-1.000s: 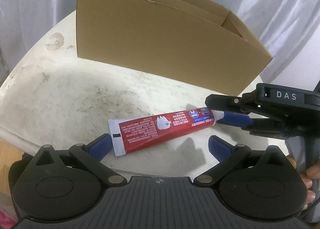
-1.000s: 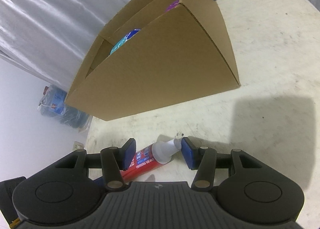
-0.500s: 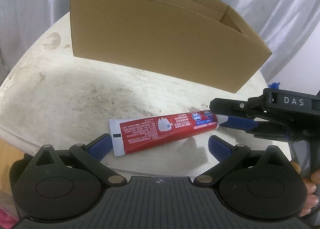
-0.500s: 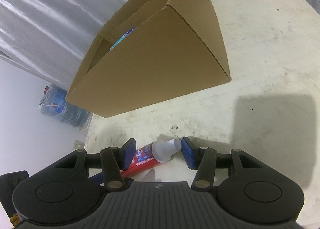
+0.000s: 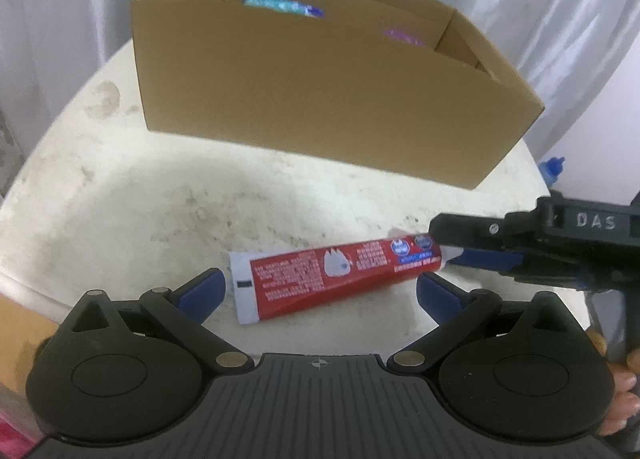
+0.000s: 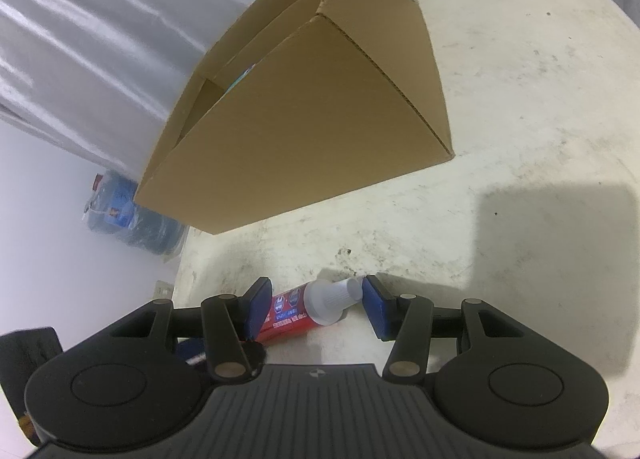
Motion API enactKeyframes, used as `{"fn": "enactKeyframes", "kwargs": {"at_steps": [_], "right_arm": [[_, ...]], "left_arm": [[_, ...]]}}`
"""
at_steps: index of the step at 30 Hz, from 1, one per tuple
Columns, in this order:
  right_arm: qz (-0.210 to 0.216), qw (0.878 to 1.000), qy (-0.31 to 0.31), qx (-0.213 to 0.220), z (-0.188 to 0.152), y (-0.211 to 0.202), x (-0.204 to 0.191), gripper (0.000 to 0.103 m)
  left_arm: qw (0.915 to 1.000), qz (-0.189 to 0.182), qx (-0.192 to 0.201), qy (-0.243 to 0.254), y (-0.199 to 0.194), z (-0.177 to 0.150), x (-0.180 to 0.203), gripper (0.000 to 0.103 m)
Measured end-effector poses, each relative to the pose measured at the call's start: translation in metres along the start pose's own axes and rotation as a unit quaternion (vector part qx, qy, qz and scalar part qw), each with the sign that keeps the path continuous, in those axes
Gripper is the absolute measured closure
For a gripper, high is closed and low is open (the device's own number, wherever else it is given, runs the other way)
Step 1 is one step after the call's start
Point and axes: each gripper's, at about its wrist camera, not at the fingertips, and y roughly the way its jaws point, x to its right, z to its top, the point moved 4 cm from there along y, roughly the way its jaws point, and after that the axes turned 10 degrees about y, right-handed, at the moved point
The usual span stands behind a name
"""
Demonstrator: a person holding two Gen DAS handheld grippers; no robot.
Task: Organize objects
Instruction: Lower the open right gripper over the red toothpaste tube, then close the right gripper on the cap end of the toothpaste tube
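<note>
Two tongs angled down: right tongs [image 6: 314, 307] gripping toothpaste tube [image 5: 336, 277] cap end, left tongs [image 5: 320, 291] wide.

Both grippers lowered, pointing down and forward, jaws apart.

The left gripper [image 5: 320, 287] is angled downward with its blue pads [image 5: 202, 291] spread wide and pressing on nothing. The right gripper [image 6: 314, 305] is also pitched downward, its jaws part-way apart; whether its pads [image 6: 256, 309] press on anything cannot be told. From the left wrist view its black fingers reach in from the right, and fingertips of the person's right hand [image 5: 622, 383] wrap its handle.
</note>
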Motion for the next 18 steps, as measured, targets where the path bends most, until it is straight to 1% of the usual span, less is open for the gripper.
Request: {"fn": "enactKeyframes", "kwargs": {"at_steps": [3,5,7,9,11,13,15,18], "right_arm": [[-0.002,1.0,-0.021,-0.001,0.005,-0.003,-0.004,0.049],[0.0,0.999,-0.044,0.001,0.009,-0.006,-0.011,0.049],[0.004,0.997,-0.073,-0.004,0.013,-0.006,-0.02,0.048],[0.003,0.994,-0.109,-0.018,0.014,-0.001,-0.032,0.047],[-0.004,0.988,-0.152,-0.038,0.014,0.008,-0.045,0.047],[-0.012,0.979,-0.197,-0.054,0.011,0.019,-0.057,0.047],[-0.024,0.97,-0.232,-0.066,0.008,0.029,-0.063,0.047],[-0.042,0.962,-0.256,-0.091,0.001,0.043,-0.064,0.047]], "left_arm": [[1.0,-0.001,-0.003,-0.002,-0.01,-0.002,0.001,0.001],[0.9999,-0.005,-0.012,-0.011,-0.014,-0.007,0.003,0.001],[0.9994,-0.014,-0.018,-0.024,-0.017,-0.013,0.006,0.001],[0.9986,-0.025,-0.024,-0.04,-0.016,-0.019,0.013,0.001],[0.9978,-0.03,-0.031,-0.052,-0.012,-0.023,0.019,0.004],[0.997,-0.034,-0.034,-0.06,-0.008,-0.026,0.022,0.008],[0.9955,-0.047,-0.036,-0.074,-0.006,-0.029,0.023,0.008],[0.9938,-0.064,-0.03,-0.086,-0.008,-0.031,0.024,0.011]]}}
